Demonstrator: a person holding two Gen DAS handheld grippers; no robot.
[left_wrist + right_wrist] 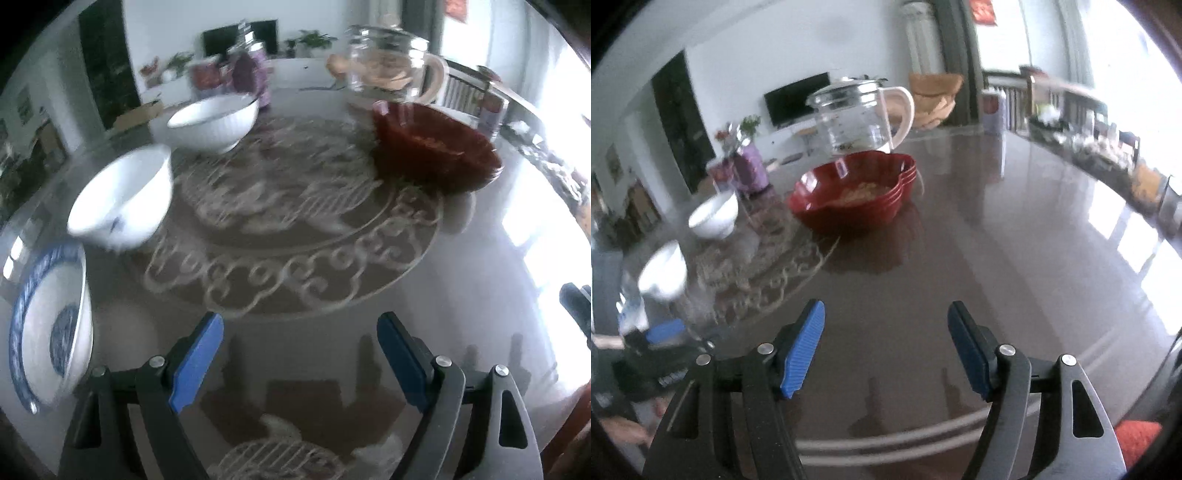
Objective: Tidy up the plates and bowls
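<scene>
Between our left gripper's [300,354] spread, empty blue pads we see glossy tabletop [295,369]. Left of them sit a blue-rimmed plate [48,325] and two smooth white bowls [122,195], [216,120], ready for gathering. From the right wrist, our right gripper [886,347] also gapes empty, aimed toward the scalloped red bowls [849,195], seemingly stacked, before a glass jug [855,114].

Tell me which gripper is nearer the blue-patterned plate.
Left. The left gripper has the blue-patterned plate close beside it; the right gripper is farther off.
</scene>
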